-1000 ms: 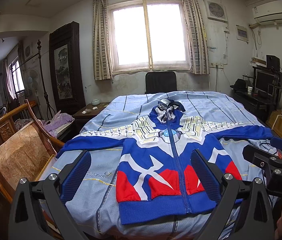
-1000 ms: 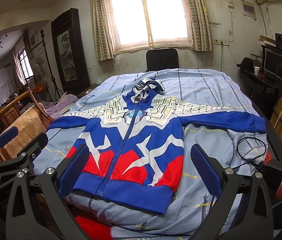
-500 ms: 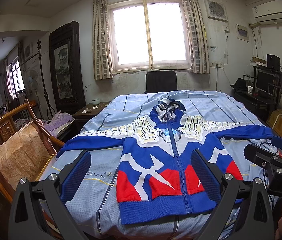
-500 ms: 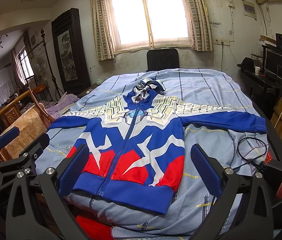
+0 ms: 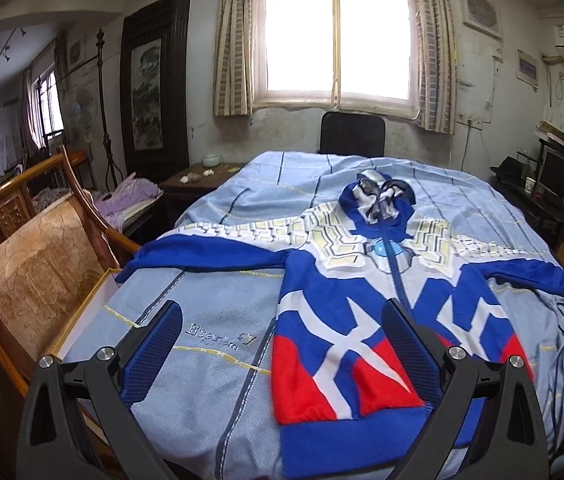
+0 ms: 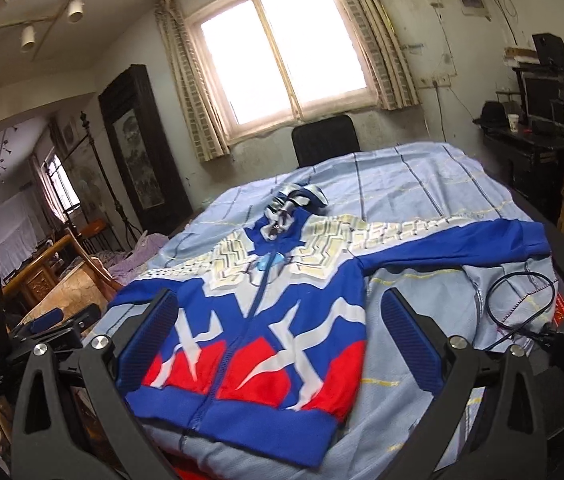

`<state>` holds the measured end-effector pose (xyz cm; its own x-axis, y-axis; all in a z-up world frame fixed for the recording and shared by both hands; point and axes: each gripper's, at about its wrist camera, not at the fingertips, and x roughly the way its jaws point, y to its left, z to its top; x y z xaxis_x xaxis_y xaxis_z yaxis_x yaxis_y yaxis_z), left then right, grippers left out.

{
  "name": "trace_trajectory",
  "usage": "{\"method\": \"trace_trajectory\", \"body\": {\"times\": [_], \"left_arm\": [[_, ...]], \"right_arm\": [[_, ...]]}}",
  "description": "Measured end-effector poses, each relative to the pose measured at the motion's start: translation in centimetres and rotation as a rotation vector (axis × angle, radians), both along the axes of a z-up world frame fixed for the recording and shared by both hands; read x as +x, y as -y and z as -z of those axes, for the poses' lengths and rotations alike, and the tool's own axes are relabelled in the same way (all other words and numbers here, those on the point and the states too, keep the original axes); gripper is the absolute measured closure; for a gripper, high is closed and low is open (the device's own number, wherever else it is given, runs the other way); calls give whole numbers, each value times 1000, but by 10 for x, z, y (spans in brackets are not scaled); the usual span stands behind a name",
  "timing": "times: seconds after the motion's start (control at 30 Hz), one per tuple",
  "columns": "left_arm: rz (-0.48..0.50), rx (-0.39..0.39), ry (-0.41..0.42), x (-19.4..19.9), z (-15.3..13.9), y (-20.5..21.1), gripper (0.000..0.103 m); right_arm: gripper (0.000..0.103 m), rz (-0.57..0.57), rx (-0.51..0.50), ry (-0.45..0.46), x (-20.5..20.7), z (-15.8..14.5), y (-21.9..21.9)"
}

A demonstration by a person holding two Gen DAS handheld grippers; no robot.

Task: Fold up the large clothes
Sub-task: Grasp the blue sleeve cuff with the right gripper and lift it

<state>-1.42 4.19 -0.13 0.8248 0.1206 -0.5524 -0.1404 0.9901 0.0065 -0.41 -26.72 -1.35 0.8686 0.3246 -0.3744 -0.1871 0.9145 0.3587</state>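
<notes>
Zip hoodie [image 5: 370, 320] lying flat, unfolded, on bed [image 5: 209, 320]; left gripper [image 5: 282, 344], right gripper [image 6: 277, 340] hovering at six o'clock, gaping wide, empty; folding not starting yet.

left gripper [image 5: 282, 350]: 2 black plastic fingers, angular and ribbed, widening toward the base.
left gripper pads [image 5: 154, 354]: blue, finely ridged rectangular faces on the inner side of each finger.
left gripper screws [image 5: 103, 353]: 4 round silver bolt heads, 2 on each finger.
right gripper [image 6: 279, 346]: same build, black frame with triangular cut-outs low on each side.
right gripper pads [image 6: 412, 346]: blue with fine horizontal ribbing, edges rounded.
right gripper screws [image 6: 456, 343]: 4 silver bolt heads, 2 on each finger.
left gripper seen from the right wrist view [image 6: 47, 330]: black linkage with a blue pad, small silver fasteners.
</notes>
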Motion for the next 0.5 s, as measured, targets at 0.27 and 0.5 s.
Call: {"method": "trace_trajectory", "body": {"times": [0.27, 0.5], "left_arm": [[68, 1, -177, 75, 38, 2, 3], [159, 51, -209, 154, 15, 33, 3]], "right_arm": [[4, -17, -21, -203, 90, 32, 24], [4, 131, 192, -368, 170, 59, 83]]}}
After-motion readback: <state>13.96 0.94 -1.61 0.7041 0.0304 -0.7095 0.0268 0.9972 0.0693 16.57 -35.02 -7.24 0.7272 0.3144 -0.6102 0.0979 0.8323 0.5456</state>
